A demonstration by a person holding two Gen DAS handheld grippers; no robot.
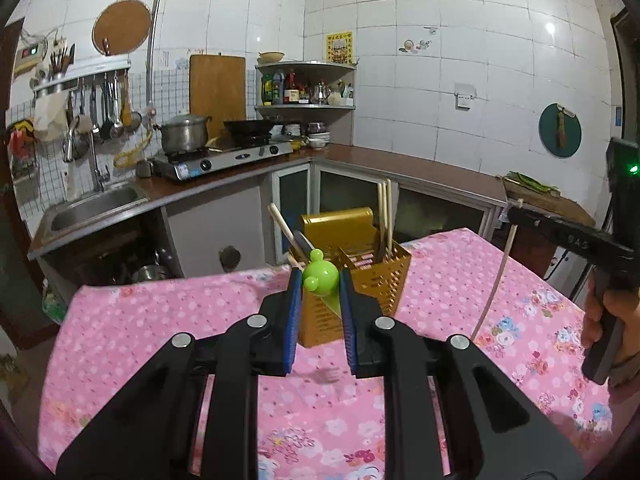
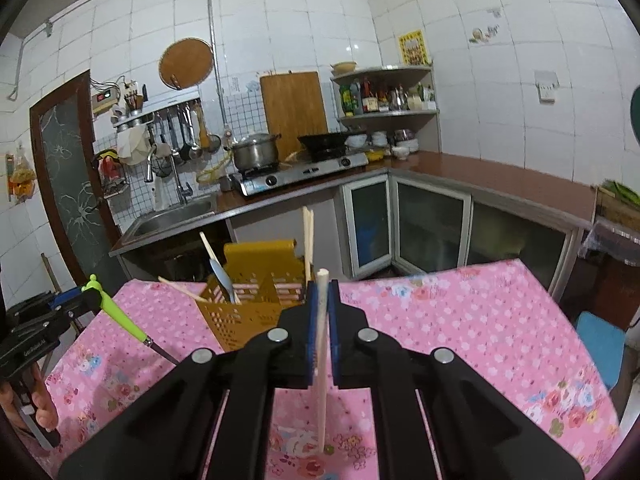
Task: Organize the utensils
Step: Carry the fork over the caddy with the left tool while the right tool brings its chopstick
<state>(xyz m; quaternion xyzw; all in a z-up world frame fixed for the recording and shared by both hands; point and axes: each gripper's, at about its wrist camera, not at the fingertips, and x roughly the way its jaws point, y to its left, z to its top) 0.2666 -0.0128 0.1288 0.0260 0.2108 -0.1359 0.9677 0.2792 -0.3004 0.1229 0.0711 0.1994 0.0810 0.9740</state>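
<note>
A yellow perforated utensil holder [image 1: 352,280] stands on the pink floral table, with chopsticks [image 1: 384,216] and a spoon in it; it also shows in the right wrist view [image 2: 248,304]. My left gripper [image 1: 320,280] is shut on a green-handled fork [image 1: 320,274], its tines [image 1: 326,376] hanging down; the fork also shows from the right wrist [image 2: 120,312]. My right gripper [image 2: 322,284] is shut on a pale chopstick [image 2: 322,344], held upright just right of the holder; it shows in the left wrist view [image 1: 494,280].
The pink floral tablecloth [image 1: 160,340] covers the table. Behind it are a counter with a sink [image 1: 92,208], a gas stove with a pot [image 1: 186,134], and a corner shelf of bottles [image 1: 304,88]. A blue stool [image 2: 600,344] stands at the right.
</note>
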